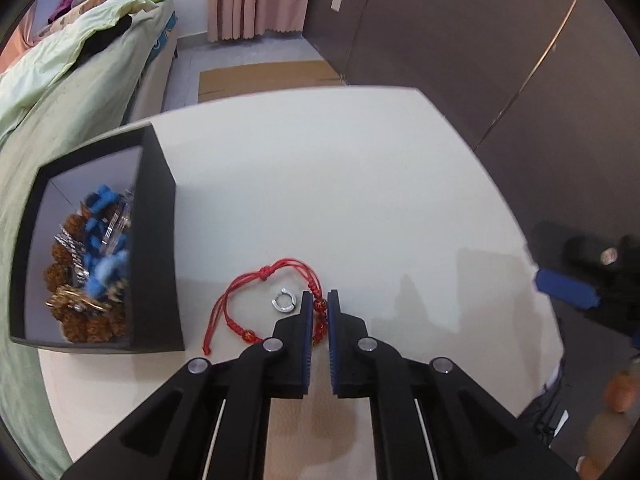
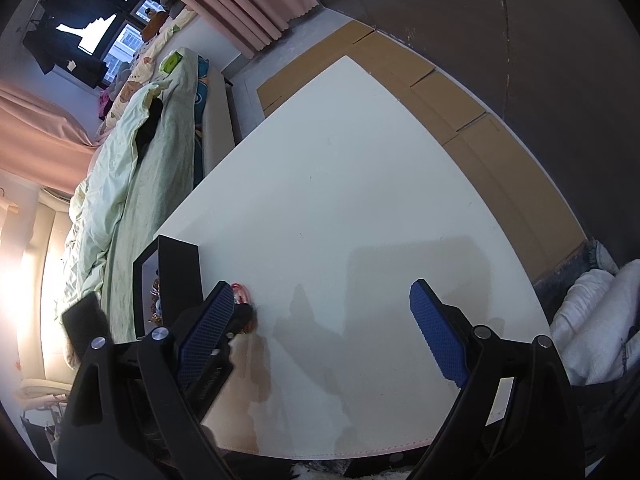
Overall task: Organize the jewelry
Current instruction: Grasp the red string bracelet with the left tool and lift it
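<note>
Red cord bracelet (image 1: 256, 300) lies on the worktop (image 1: 360, 200) beside the black box (image 1: 156, 240); your left claw (image 1: 320, 300) pinches its beads. Lift slowly, avoiding the silver ring (image 1: 283, 301). Right claw (image 2: 320, 296) gapes.

counter (image 1: 360, 184): we see a smooth white top with a faint sheen
bracelet (image 1: 256, 280): red braided cord with glossy beads
ring (image 1: 283, 301): shiny metal
box (image 1: 158, 240): matt black card
gripper pads (image 2: 438, 332): ribbed blue rubber
</note>
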Action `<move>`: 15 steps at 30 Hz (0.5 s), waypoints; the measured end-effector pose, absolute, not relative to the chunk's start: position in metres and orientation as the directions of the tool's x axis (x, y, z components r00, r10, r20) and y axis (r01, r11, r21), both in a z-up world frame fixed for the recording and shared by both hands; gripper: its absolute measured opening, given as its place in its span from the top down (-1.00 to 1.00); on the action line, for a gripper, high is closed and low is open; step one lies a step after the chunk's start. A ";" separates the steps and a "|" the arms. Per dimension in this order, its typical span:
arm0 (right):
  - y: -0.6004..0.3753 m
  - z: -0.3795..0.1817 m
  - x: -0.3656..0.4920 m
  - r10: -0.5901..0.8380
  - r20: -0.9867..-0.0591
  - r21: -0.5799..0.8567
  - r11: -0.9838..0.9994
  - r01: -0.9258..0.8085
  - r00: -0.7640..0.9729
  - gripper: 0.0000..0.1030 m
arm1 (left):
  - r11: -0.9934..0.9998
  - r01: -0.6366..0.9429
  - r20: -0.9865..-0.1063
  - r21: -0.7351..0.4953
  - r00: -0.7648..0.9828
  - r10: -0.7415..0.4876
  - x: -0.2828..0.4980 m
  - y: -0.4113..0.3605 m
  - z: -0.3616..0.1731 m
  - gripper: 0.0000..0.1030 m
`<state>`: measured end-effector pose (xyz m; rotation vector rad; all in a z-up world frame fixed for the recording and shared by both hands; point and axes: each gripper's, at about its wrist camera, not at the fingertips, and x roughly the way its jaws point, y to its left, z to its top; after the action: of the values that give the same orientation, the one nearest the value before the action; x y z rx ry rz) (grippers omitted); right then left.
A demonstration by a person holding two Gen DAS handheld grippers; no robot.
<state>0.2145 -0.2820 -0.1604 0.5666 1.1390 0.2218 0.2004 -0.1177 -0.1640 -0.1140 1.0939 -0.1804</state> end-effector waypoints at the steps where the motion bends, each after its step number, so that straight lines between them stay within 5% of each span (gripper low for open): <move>1: -0.281 -0.161 0.214 0.445 -0.793 0.531 0.840 0.113 0.416 -0.74 | 0.978 0.089 -0.867 -0.191 0.452 -0.210 0.198 -0.115 -0.159 0.91; 8: -0.261 -0.160 0.215 0.452 -0.790 0.518 0.853 0.058 0.413 -0.72 | 0.956 0.072 -0.808 -0.285 0.518 -0.280 0.189 -0.087 -0.117 0.91; 15: -0.220 -0.166 0.219 0.478 -0.796 0.502 0.864 -0.035 0.370 -0.07 | 0.938 0.055 -0.751 -0.342 0.585 -0.308 0.180 -0.057 -0.081 0.91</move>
<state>0.2189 -0.2199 -0.1655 0.4413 1.1531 0.3433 0.1800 -0.0573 -0.0807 -0.2970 0.9255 -0.2152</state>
